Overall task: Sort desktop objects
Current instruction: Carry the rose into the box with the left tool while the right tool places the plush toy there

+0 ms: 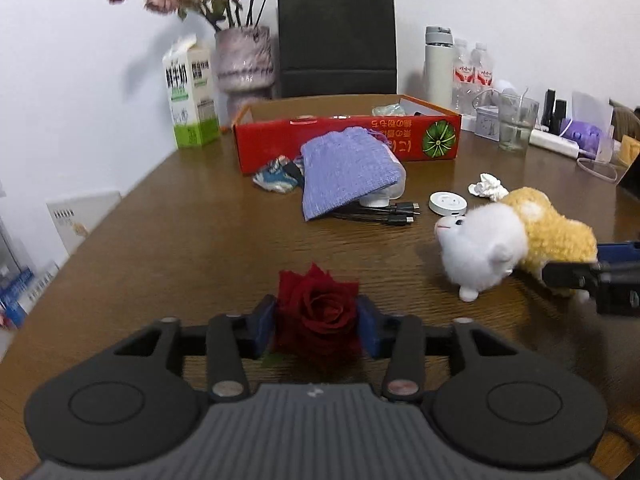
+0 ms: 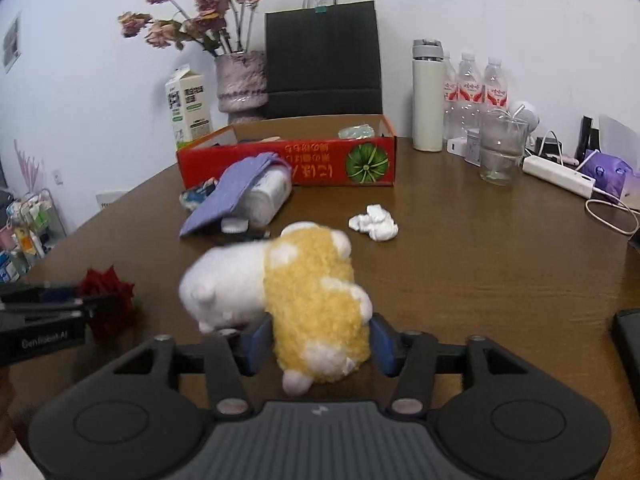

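1. We've got the left claw (image 1: 316, 326) with its blue pads snug against a red rose (image 1: 316, 312), low over the tabletop (image 1: 180, 248).
2. The right claw (image 2: 316, 344) straddles the plush toy (image 2: 304, 300) at its yellow rear end. One pad looks clear of the fur, so we can't tell if it's really gripping.
3. Our guess: both go in the red box (image 2: 288, 164) at the back. Best to lift well above its front wall and release low inside, since the rose looks crushable.
4. Count: one rose, one plush, one crumpled tissue (image 2: 374, 222), one purple cloth (image 1: 344, 172), three water bottles (image 2: 474, 88).
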The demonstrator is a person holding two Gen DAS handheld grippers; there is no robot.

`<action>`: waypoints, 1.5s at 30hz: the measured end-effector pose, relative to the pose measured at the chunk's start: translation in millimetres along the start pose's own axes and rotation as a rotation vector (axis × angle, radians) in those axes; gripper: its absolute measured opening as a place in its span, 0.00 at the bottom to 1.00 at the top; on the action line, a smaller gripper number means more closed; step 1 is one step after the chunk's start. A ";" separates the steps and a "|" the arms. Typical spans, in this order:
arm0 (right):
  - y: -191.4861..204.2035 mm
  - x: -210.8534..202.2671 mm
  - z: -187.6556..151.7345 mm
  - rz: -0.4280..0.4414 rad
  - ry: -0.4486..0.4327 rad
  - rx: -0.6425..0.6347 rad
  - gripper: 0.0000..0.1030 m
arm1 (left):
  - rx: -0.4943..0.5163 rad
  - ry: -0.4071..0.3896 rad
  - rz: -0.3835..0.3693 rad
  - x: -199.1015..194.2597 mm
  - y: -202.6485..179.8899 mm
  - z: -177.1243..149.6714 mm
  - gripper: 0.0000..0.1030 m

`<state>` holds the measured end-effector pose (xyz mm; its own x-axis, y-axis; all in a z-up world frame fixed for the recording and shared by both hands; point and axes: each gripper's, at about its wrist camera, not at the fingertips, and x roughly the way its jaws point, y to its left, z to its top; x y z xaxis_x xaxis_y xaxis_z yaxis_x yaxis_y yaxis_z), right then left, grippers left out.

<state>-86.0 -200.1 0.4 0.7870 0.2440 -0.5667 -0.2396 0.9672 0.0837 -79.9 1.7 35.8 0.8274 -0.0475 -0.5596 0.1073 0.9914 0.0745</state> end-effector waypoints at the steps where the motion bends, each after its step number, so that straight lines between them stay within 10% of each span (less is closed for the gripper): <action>1: -0.4 0.6 -4.0 0.005 -0.004 -0.004 0.68 | 0.004 0.003 -0.002 0.7 0.0 -0.7 0.61; 9: 7.5 11.6 9.3 -0.085 0.083 -0.070 0.45 | -0.004 0.049 -0.004 10.3 7.4 -1.3 0.63; 15: 12.5 -18.3 49.0 0.001 -0.041 -0.038 0.33 | -0.023 0.048 -0.003 12.5 17.0 5.9 0.63; 22: 24.3 41.7 75.2 0.014 0.001 -0.040 0.32 | -0.031 0.073 0.004 19.9 21.7 9.4 0.64; 28: 17.5 70.3 86.0 0.038 0.031 0.063 0.66 | -0.086 0.087 -0.054 23.2 32.6 12.7 0.64; 30: 11.7 91.9 88.6 0.046 0.105 0.116 0.57 | -0.105 0.097 -0.076 26.7 34.0 13.8 0.44; 35: 7.2 92.7 79.8 0.037 0.115 0.151 0.43 | -0.077 0.036 -0.064 15.5 29.8 18.5 0.40; 40: -5.3 44.8 100.5 0.070 -0.060 0.176 0.42 | -0.081 -0.080 -0.102 8.8 40.8 73.3 0.40; 45: -28.5 58.9 197.2 0.054 -0.200 0.160 0.43 | -0.104 -0.129 -0.115 65.6 54.7 185.6 0.41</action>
<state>79.2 -199.5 126.3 0.8761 0.2892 -0.3858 -0.2041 0.9474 0.2466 82.5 30.2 156.3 0.8776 -0.1700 -0.4483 0.1536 0.9854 -0.0730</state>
